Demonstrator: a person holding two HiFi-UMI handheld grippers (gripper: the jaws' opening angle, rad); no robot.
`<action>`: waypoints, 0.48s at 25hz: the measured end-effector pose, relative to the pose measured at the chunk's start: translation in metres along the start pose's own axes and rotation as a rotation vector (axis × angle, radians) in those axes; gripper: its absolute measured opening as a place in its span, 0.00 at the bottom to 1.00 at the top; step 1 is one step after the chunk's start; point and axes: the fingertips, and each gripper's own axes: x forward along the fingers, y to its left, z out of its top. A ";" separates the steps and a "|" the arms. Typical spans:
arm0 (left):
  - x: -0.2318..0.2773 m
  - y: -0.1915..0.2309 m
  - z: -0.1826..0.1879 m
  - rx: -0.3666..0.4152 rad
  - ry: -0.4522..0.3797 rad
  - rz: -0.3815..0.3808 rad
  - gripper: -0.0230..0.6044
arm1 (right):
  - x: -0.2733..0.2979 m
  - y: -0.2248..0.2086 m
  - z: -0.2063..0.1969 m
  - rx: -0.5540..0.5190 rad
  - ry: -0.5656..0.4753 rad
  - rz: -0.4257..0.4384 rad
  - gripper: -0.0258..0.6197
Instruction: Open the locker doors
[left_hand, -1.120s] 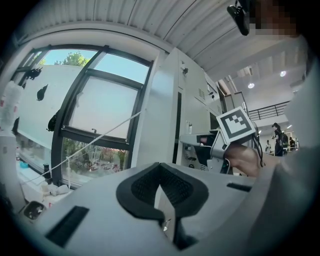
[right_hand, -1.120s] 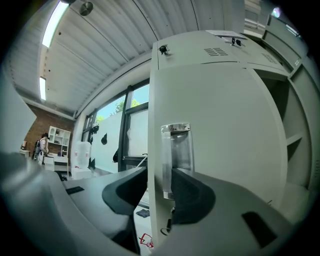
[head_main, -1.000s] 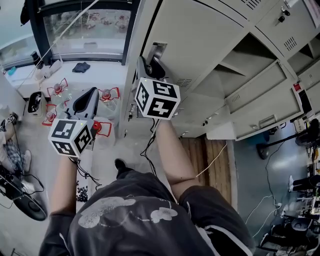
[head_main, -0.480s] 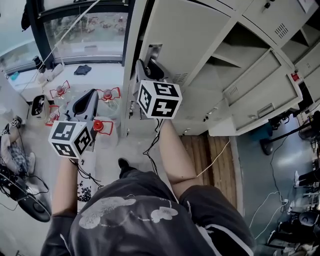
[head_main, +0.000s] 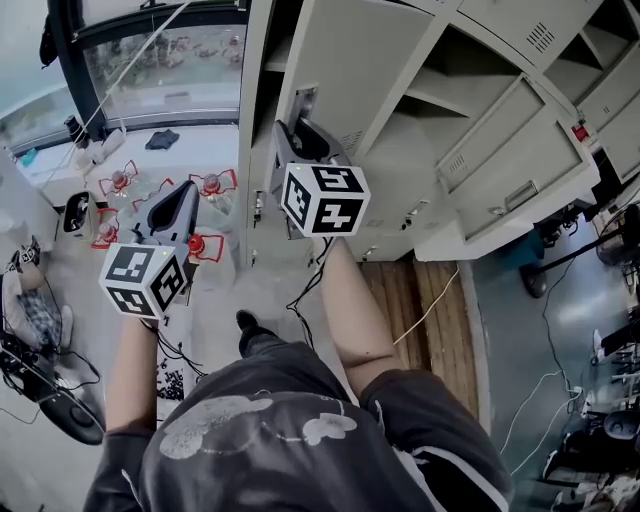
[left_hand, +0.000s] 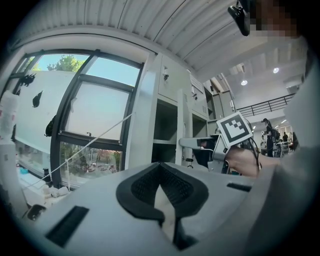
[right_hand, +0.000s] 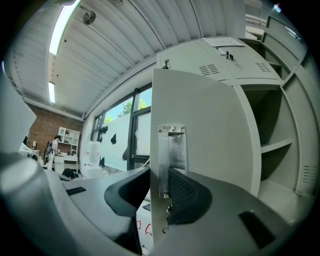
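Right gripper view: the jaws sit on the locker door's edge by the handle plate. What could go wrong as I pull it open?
The right gripper pinches only the thin edge of the locker door beside the handle plate, so it may slip off mid-swing. In the head view, a neighbouring open door stands to the right, and a wide swing could knock into it.

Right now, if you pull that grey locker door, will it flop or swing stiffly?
The locker door looks like flat sheet metal, so it would probably swing stiffly, not flop. It looks thin, so it is likely light for its size. The right gripper jaws pinch its smooth edge by the handle, so it might slip.
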 end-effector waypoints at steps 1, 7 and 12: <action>-0.002 -0.003 0.000 0.000 0.000 -0.002 0.05 | -0.004 0.000 0.000 0.000 -0.002 -0.003 0.23; -0.011 -0.023 -0.004 -0.007 0.000 -0.030 0.05 | -0.031 -0.004 0.000 0.000 0.008 -0.011 0.25; -0.017 -0.045 -0.007 -0.004 0.002 -0.066 0.05 | -0.055 -0.010 0.001 -0.005 0.001 -0.045 0.25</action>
